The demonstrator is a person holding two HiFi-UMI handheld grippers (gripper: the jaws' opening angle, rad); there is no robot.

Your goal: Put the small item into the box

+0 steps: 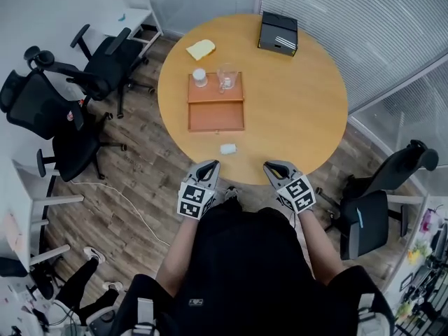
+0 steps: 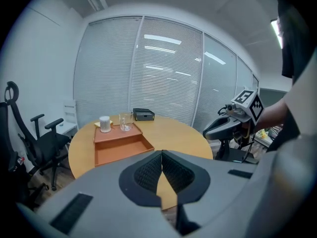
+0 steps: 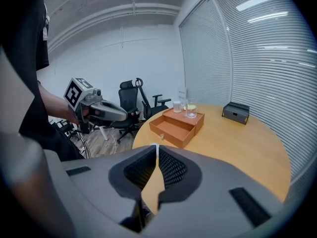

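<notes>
Plainly, the item lies just up-frame of the left tool, farther from the right tool; both are closed, empty. The box sits higher still.

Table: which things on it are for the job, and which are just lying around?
For the job: small white item; orange box, its drawer open.

Just lying around: white canister and glass on top of the box; flat yellow thing; black case.
</notes>
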